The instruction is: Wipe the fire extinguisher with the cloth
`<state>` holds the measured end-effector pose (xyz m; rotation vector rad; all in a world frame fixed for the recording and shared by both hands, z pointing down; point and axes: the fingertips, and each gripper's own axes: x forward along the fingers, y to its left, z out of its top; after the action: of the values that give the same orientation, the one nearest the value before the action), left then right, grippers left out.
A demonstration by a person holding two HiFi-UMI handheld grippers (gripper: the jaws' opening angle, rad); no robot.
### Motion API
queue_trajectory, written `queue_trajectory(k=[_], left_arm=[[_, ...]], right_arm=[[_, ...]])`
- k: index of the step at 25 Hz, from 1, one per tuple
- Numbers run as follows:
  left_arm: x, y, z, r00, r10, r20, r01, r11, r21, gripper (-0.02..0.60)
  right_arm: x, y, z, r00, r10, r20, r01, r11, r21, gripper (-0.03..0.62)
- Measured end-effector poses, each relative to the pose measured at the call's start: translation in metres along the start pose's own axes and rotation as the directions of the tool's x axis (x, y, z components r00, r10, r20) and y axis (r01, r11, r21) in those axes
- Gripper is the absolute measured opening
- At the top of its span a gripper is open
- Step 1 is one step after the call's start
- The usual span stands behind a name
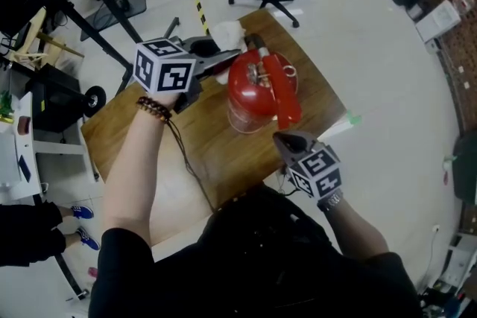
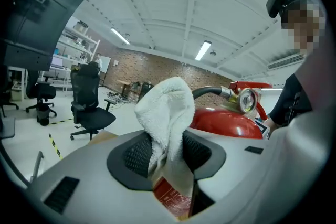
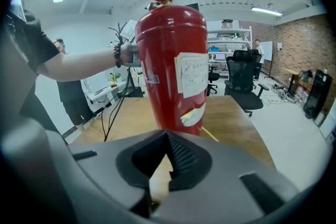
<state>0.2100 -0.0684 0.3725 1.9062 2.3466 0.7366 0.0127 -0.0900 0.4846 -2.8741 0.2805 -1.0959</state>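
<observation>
Fire extinguisher [image 1: 257,89] stands upright on table [image 1: 216,153], just ahead of closed, empty right fingers [image 3: 181,157]; left fingers [image 2: 137,155] clamp white cloth [image 2: 165,107] beside its top. Wiping looks barely begun, body left.

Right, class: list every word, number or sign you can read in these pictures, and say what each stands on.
Nothing is legible.
White paper label on the red metal fire extinguisher: print too small.
Red printed patch below the white towelling cloth: lettering blurred.
Round pressure gauge: dial marks too small.
Black-and-white marker cube: patterns only, no letters.
</observation>
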Motion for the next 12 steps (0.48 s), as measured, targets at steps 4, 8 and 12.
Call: queue_trajectory(k=[4, 8, 12], left_arm=[[0.006, 0.01, -0.018, 1.0, -0.008, -0.007, 0.008, 0.999, -0.039, 0.146], [0.013, 0.023, -0.038, 1.0, 0.003, -0.016, -0.004, 0.997, -0.077, 0.146], [0.021, 0.035, -0.058, 0.999, 0.02, -0.044, -0.024, 0.995, -0.095, 0.146]], right_arm=[[0.004, 0.003, -0.005, 1.0, 0.01, -0.022, -0.009, 1.0, 0.005, 0.021], [0.009, 0.003, -0.011, 0.999, 0.017, -0.044, -0.017, 1.0, 0.008, 0.021], [0.014, 0.004, -0.014, 0.998, 0.025, -0.059, -0.024, 1.0, 0.009, 0.021]])
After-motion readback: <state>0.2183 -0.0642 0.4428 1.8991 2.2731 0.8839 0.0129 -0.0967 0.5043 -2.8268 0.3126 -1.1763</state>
